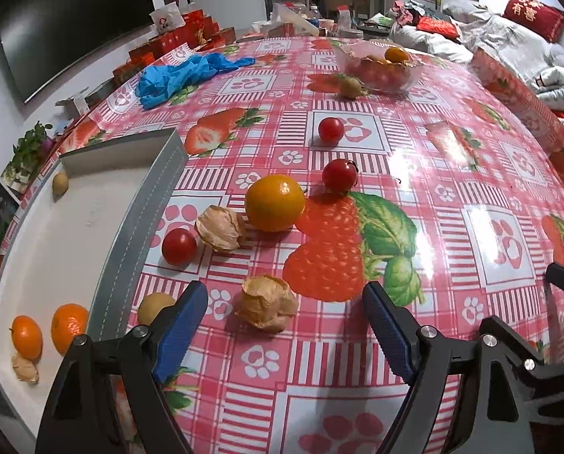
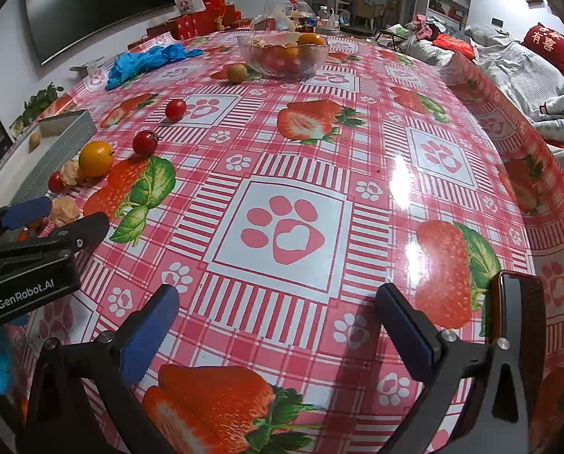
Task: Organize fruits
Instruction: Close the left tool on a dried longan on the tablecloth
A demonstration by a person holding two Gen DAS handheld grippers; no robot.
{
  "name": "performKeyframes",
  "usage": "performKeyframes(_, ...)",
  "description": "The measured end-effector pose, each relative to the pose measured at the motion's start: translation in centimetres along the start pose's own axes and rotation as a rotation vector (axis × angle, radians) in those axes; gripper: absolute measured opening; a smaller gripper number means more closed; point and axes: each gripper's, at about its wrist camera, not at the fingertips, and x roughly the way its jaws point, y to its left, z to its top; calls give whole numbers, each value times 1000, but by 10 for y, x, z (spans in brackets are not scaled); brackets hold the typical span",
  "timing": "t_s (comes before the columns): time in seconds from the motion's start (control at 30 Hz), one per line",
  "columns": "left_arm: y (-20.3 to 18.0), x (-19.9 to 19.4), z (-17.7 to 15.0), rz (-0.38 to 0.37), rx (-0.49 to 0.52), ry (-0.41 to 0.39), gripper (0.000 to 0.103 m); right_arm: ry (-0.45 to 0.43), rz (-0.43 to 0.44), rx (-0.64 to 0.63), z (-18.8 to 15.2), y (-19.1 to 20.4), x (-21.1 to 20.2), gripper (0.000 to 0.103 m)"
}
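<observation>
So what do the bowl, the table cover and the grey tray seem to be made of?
Bowl: clear glass or hard plastic; the fruit shows through its wall, and I cannot tell which.
Table cover: probably glossy vinyl or oilcloth; lamps leave sharp white glare on the print.
Tray: likely stiff matte fabric or faux leather; a stitched seam runs along its grey wall.
</observation>
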Motion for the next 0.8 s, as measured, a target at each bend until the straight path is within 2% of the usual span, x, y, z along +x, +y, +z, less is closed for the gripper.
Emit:
performKeyframes(0.07, 1, 1, 0, -2, -11, -3, 83, -3, -2, 3, 0, 0, 0, 103)
performKeyframes(0.1, 2, 1, 0, -8, -15, -7, 74, -3, -3, 4, 0, 0, 0, 103)
performKeyframes(0.13, 2, 0, 1, -26, -22, -8, 70, -4, -4, 5, 0, 0, 0, 103)
performKeyframes(0.23, 2, 0, 2, -36, -32, -3, 68, -7, -6, 8, 0, 0, 1, 103)
performKeyframes(0.33, 5, 0, 2, -61, -47, -2, 55, -10, -8, 11, 0, 0, 1, 103)
performKeyframes(0.4, 4, -1, 2, -67, -37, -2, 41, -12, -10, 13, 0, 0, 1, 103)
performKeyframes(0.5, 3, -3, 2, -79, -24, 2, 29, -15, -12, 16, 0, 0, 1, 103)
performKeyframes(0.8, 9, -7, -4, -99, -40, 17, 29, -16, -12, 17, 0, 0, 1, 103)
